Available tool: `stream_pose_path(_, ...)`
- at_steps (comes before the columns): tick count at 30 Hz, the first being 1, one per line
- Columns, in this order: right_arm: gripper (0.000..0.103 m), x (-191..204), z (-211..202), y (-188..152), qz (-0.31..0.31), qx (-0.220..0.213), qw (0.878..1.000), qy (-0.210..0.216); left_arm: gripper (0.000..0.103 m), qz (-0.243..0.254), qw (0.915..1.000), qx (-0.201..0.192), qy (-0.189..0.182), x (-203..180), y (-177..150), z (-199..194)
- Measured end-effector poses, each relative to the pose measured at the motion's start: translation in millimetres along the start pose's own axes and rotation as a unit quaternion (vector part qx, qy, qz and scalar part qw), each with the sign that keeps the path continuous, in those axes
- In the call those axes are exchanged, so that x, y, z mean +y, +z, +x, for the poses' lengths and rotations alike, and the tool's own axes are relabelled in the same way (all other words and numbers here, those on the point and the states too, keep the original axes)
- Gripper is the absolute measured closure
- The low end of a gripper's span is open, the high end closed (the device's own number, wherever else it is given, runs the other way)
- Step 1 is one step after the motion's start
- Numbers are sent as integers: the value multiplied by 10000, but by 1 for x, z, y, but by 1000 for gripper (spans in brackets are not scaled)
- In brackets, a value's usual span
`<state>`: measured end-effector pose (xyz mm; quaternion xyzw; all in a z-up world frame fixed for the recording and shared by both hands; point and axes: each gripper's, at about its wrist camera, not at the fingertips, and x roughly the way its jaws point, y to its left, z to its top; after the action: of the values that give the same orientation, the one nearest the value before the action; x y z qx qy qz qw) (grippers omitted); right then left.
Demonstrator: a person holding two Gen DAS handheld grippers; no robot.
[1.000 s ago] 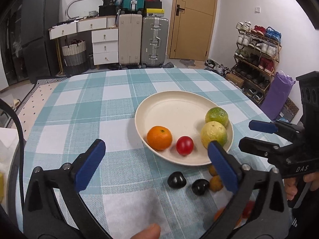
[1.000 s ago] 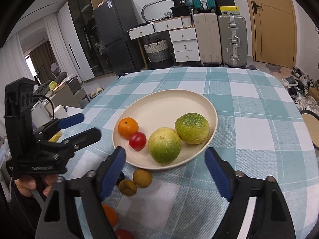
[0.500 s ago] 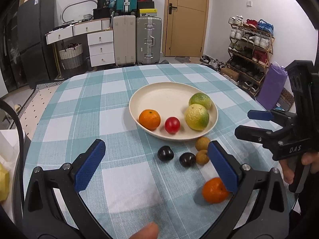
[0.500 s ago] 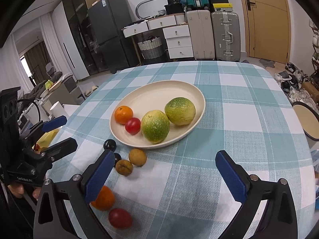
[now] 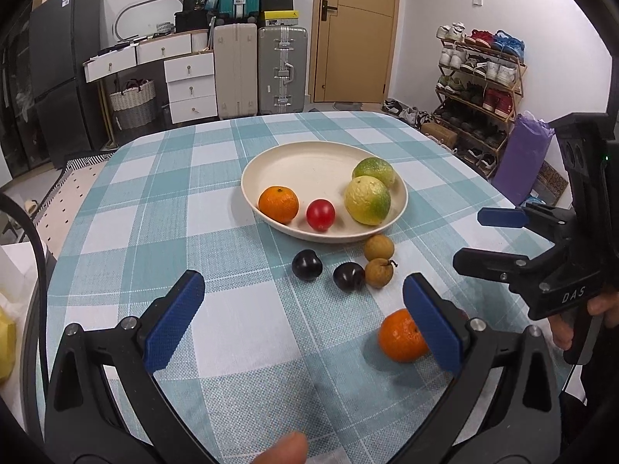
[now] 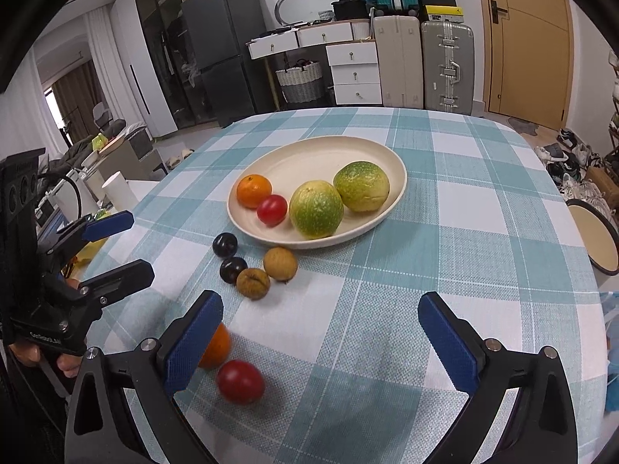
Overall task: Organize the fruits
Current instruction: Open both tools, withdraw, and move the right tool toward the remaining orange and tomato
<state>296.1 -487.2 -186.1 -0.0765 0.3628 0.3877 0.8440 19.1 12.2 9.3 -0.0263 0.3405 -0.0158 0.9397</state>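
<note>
Both grippers are pulling back from the plate point(image 5: 400, 208), so the loose orange point(image 5: 400, 335) and red fruit point(image 6: 240, 381) are coming into view on its near side. Left gripper point(image 5: 303, 324) and right gripper point(image 6: 329, 342) are hanging wide open, holding nothing. Round fruits beside the plate are likely rolling off the tablecloth point(image 6: 483, 208) if a finger is nudging them.

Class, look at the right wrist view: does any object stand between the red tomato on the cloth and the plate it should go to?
Yes. Two brown longans and two dark plums lie on the cloth between the loose red tomato and the plate. Lifting over them would avoid contact.
</note>
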Motion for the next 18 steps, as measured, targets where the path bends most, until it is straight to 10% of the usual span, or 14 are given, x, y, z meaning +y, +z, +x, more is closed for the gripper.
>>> stream_pose_path(18,0,17,4,-21,-430,385,9983,40,1,128,9992,339,-158,-14,-17,10)
